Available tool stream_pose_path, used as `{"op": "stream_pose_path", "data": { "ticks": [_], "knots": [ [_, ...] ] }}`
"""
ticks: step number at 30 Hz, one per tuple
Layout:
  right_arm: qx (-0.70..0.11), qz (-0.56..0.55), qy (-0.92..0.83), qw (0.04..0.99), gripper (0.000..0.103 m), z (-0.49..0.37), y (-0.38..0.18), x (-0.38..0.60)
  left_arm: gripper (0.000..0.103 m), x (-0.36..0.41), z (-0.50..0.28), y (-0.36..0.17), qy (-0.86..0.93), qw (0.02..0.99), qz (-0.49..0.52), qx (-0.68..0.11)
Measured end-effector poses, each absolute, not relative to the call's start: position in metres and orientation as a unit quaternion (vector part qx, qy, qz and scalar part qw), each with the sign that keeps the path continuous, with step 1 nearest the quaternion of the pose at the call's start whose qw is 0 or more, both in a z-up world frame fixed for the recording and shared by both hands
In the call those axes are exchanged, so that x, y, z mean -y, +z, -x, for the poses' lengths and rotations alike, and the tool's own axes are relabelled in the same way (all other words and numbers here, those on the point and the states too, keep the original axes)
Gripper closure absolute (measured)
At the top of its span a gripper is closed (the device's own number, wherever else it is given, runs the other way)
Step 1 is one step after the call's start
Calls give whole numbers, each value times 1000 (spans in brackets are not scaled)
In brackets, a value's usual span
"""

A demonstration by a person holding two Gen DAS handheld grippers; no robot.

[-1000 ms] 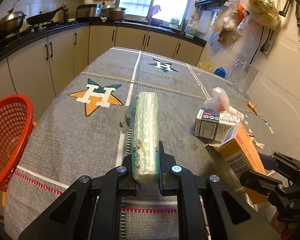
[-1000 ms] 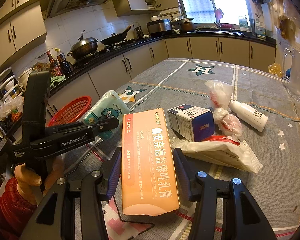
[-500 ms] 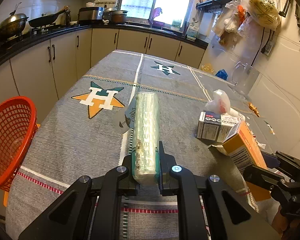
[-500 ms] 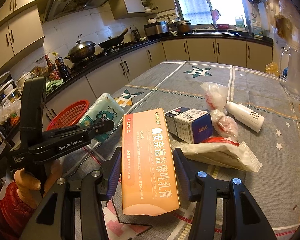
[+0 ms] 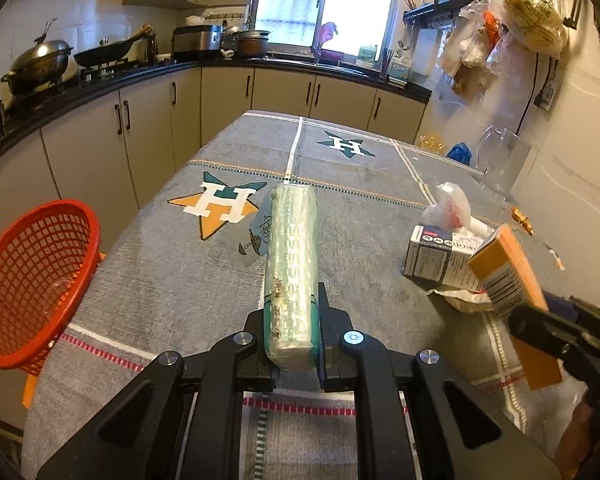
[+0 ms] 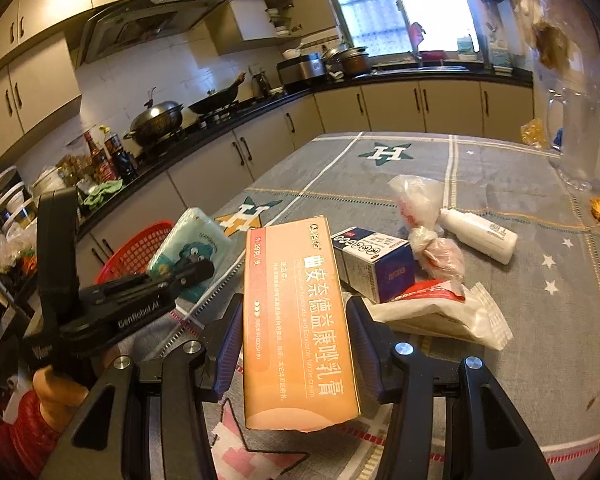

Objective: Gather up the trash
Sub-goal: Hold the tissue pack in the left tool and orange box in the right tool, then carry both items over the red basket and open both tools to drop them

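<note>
Left wrist view: the counter [image 5: 380, 208], under its grey cloth with star emblems, sits lower and farther off than a second ago, so both loads have evidently been lifted clear of it. The red mesh basket [image 5: 32, 280] hangs off the counter's left edge near the front corner and now shows more of its open mouth. That suggests the carry toward it has begun, though neither item is over it yet.

The orange ointment carton [image 6: 296, 320] is clamped lengthwise in the right hand-held gripper [image 6: 296, 344], raised above the front edge just as before. The left hand-held gripper [image 5: 292, 340] is closed on a green tissue pack [image 5: 290, 268], which points toward the far edge.

Left on the counter near the right edge are a crumpled white wrapper [image 6: 448, 320], a blue-and-white box [image 6: 376, 264], a knotted plastic bag [image 6: 420, 208] and a small white bottle [image 6: 480, 234], none of them shifted.
</note>
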State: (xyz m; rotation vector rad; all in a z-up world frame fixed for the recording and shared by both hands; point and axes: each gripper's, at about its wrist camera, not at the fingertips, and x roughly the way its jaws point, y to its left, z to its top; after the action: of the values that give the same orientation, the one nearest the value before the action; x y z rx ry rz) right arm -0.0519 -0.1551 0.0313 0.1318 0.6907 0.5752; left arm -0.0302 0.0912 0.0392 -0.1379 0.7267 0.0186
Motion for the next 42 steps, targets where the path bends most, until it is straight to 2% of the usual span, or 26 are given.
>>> {"op": "stream_pose_path", "data": {
  "ticks": [9,42],
  "knots": [
    [-292,-64,224,928,48,67,47,150,91,-89,38,49,22,938,50,-343],
    [-341,-50,241,907,48,43,47,96,91,-126,53,59,65,943,51,-324]
  ]
}}
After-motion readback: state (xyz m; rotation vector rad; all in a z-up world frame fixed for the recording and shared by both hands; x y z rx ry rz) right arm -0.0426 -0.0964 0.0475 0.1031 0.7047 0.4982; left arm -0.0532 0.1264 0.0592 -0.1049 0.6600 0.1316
